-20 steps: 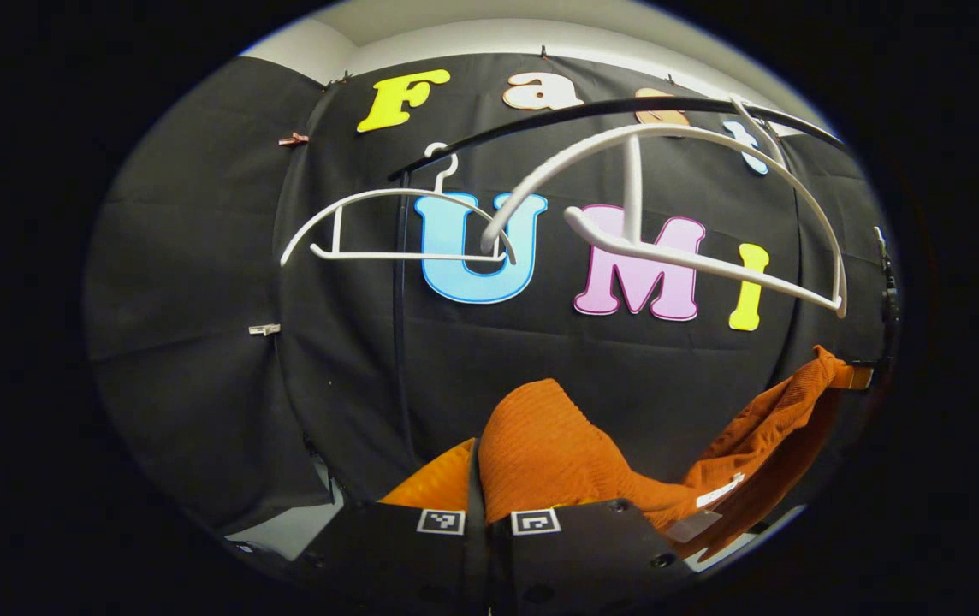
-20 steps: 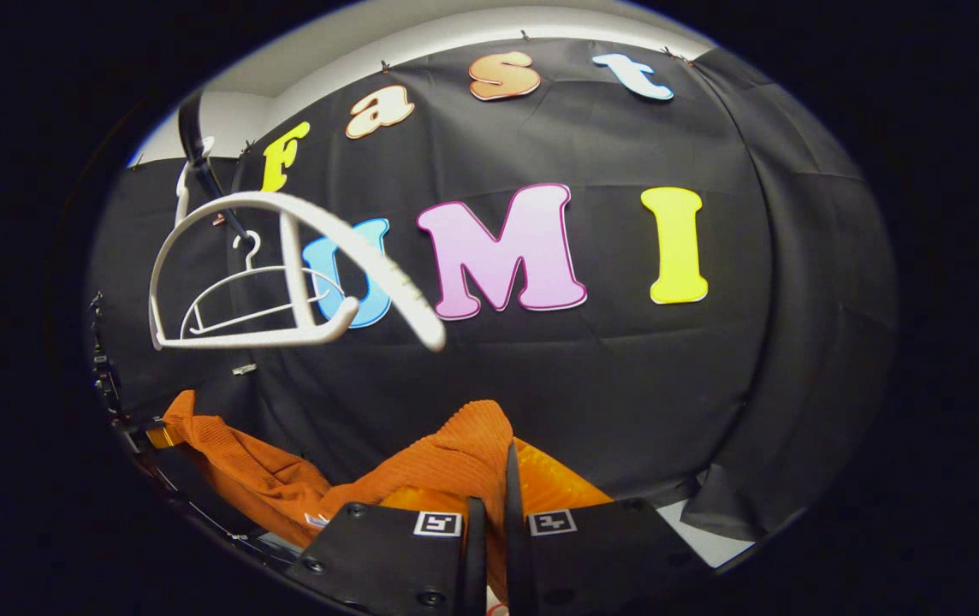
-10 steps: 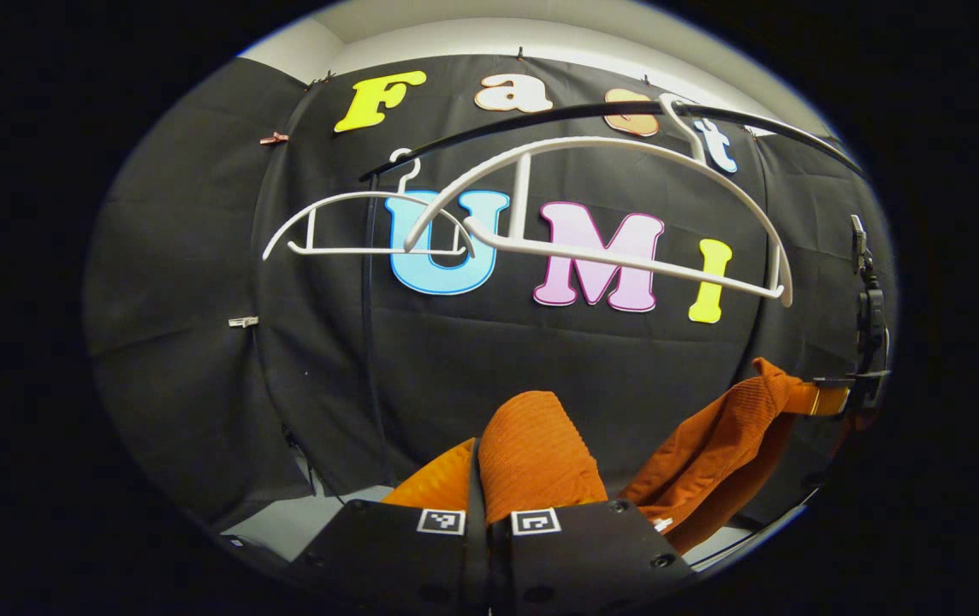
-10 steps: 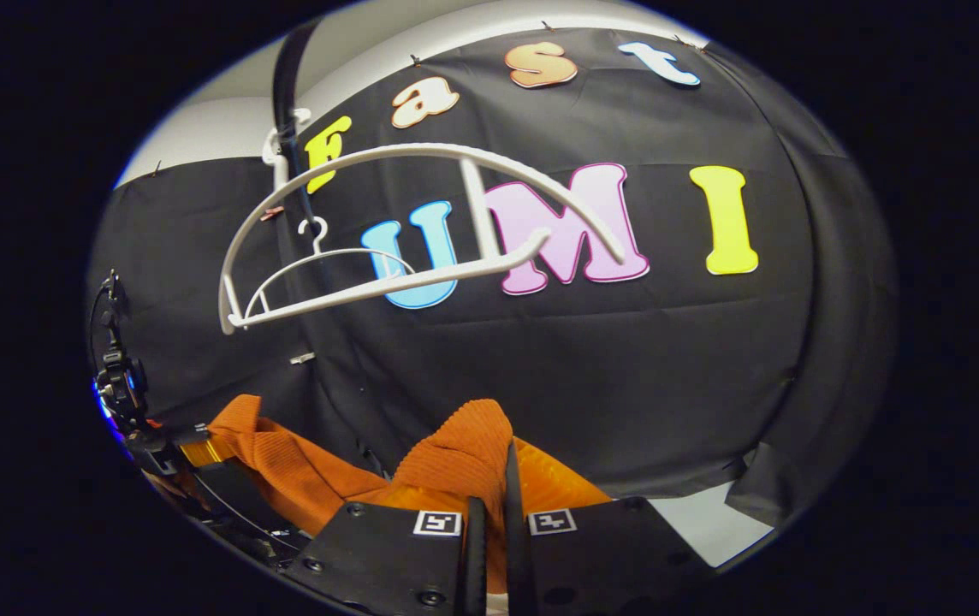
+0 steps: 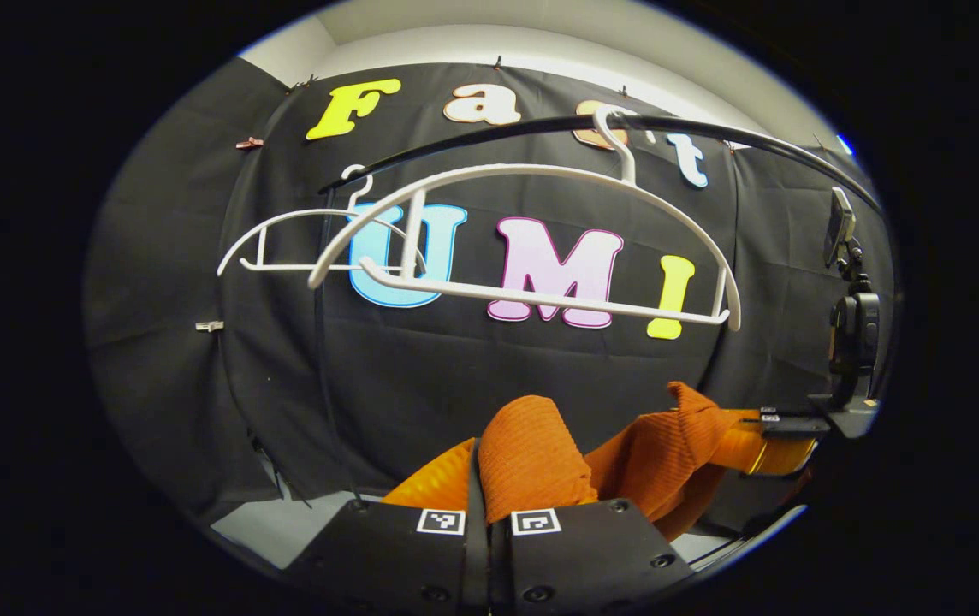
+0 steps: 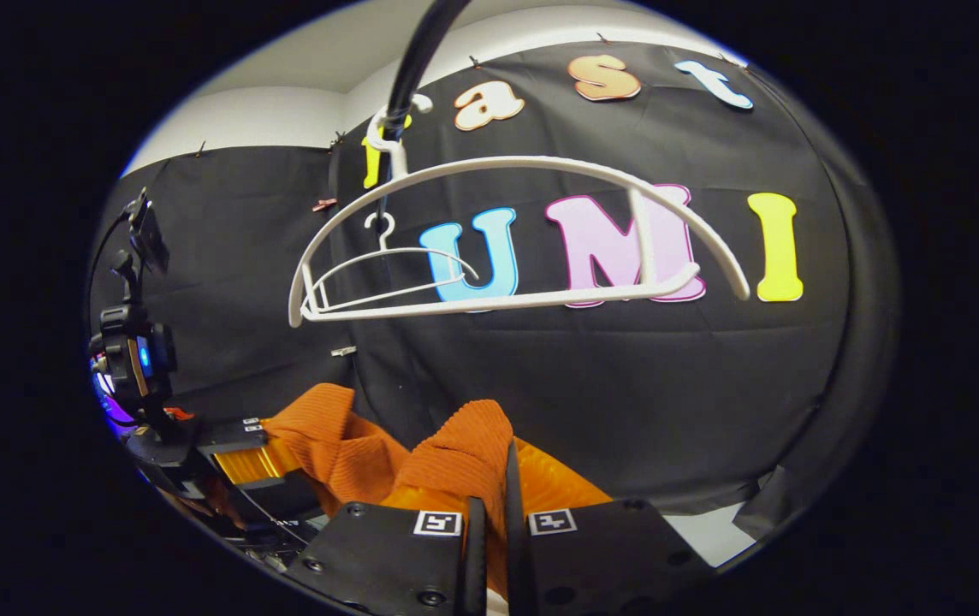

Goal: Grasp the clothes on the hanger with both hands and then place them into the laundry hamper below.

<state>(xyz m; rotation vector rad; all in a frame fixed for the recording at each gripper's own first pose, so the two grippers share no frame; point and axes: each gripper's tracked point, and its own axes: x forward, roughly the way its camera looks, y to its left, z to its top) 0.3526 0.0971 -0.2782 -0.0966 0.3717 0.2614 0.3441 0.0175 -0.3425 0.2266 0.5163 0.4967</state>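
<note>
clothes (image 5: 532,449), an orange knit, hang off the bare white hanger (image 5: 524,248), clamped by the left gripper (image 5: 489,479) and right gripper (image 6: 489,483); lowering into the hamper remains.

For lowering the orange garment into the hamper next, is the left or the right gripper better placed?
Neither clearly. The left gripper and the right gripper are each shut on a bunch of the orange garment, below the bare white hanger. No hamper is visible here, so both should probably lower together.
</note>
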